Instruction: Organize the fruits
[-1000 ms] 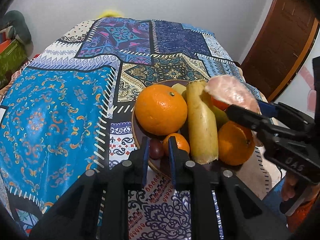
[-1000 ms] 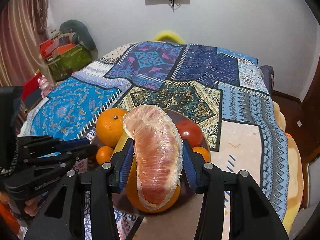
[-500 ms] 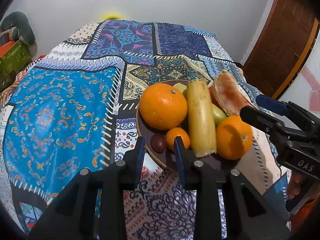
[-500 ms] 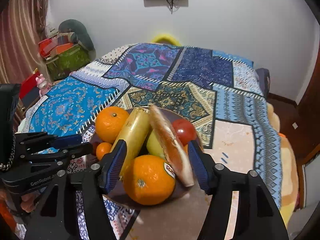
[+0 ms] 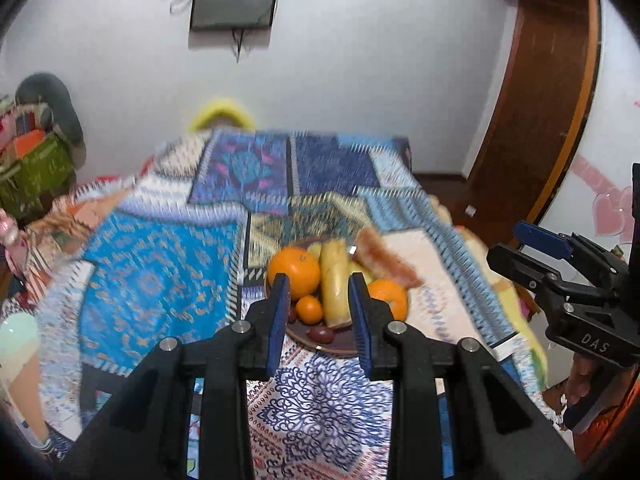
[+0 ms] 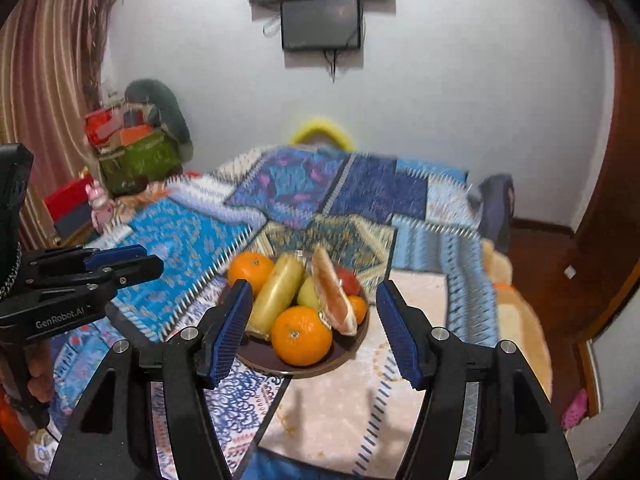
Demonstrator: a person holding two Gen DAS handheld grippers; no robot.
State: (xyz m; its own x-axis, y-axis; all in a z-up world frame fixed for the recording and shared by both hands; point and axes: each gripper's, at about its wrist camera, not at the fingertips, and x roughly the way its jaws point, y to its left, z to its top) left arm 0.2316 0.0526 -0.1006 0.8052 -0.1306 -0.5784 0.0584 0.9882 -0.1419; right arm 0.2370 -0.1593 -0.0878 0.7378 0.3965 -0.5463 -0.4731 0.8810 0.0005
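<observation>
Black-framed, with blue pads, the right gripper [image 6: 314, 330] fills the near edge of its own view, its fingers [image 6: 230, 330] standing apart with nothing between them. The left gripper [image 5: 319, 322] likewise has its fingers [image 5: 278, 320] parted a little and empty, held above the cloth and short of the fruit. Beyond both lies a patchwork quilt [image 6: 192, 248] in blues and creams spread over a bed. On it sits a dark brown bowl [image 6: 344, 354] heaped with fruit: a large orange [image 6: 301, 335] at the near side, another orange [image 6: 250, 269] at the far left, a long yellow fruit [image 6: 278, 298] between them, a peeled pomelo segment [image 6: 332, 300] leaning across the pile, a red tomato [image 6: 347, 281] behind it. A small dark fruit [image 5: 320, 334] lies at the bowl's near rim in the left view. Farther back stands a white wall with a mounted screen [image 6: 320, 24].
</observation>
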